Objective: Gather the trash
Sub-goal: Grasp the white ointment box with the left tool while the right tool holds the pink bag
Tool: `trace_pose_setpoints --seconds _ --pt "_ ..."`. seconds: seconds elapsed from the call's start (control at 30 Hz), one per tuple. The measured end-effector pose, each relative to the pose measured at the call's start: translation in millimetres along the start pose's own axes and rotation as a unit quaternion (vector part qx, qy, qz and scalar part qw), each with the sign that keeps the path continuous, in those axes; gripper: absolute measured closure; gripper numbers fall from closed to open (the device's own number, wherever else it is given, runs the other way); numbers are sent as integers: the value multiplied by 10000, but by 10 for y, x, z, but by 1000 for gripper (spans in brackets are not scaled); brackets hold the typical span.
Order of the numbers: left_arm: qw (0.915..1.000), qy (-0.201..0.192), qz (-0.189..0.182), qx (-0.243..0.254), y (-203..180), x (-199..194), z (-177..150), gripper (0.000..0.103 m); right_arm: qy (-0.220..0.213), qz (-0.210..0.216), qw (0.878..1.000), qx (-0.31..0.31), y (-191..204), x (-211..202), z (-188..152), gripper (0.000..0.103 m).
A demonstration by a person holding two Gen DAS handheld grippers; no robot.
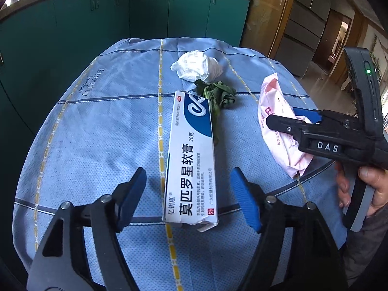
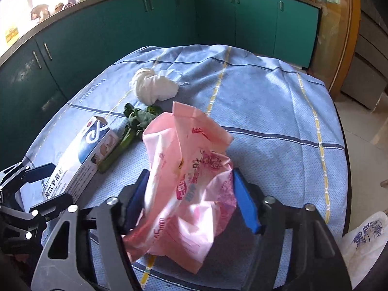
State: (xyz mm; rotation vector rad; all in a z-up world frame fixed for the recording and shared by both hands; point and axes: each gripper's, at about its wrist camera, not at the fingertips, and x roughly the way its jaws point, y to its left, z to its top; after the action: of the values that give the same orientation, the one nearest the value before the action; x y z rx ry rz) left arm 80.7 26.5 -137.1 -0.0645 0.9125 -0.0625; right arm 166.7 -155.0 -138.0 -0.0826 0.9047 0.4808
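Two grippers | left gripper (image 1: 188, 198) spread around ointment box (image 1: 191, 162) | right gripper (image 2: 191, 201) pinching pink wrapper (image 2: 186, 169)

Left wrist view is taken low and close behind the left tool (image 1: 188, 200), aimed forward across the bench (image 1: 97, 133) toward the green cabinets (image 1: 145, 12). Right wrist view is set likewise behind the right tool (image 2: 191, 201). Shared by both: ointment box (image 1: 191, 160) (image 2: 80, 160), tissue wad (image 1: 196, 65) (image 2: 155, 87).
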Motion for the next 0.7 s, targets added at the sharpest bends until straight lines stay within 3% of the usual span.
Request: trace_pose_setpoints --seconds 0.1,0.17,0.27,0.43,0.7 --pt "10000 -4 25 21 -33 24 13 31 -21 88 9999 -79 41 -13 -2 47" --pt "10000 64 17 62 -62 58 20 46 -25 136 9998 -128 62 -17 -9 48" --pt "9998 136 62 139 -91 94 8 61 -20 123 9998 -146 77 0 -10 48" --pt "9998 114 58 129 -60 88 8 63 -16 133 9999 -100 64 6 -10 48" --pt "9996 -246 152 42 28 -173 50 63 -77 125 9999 -81 57 -14 -9 48"
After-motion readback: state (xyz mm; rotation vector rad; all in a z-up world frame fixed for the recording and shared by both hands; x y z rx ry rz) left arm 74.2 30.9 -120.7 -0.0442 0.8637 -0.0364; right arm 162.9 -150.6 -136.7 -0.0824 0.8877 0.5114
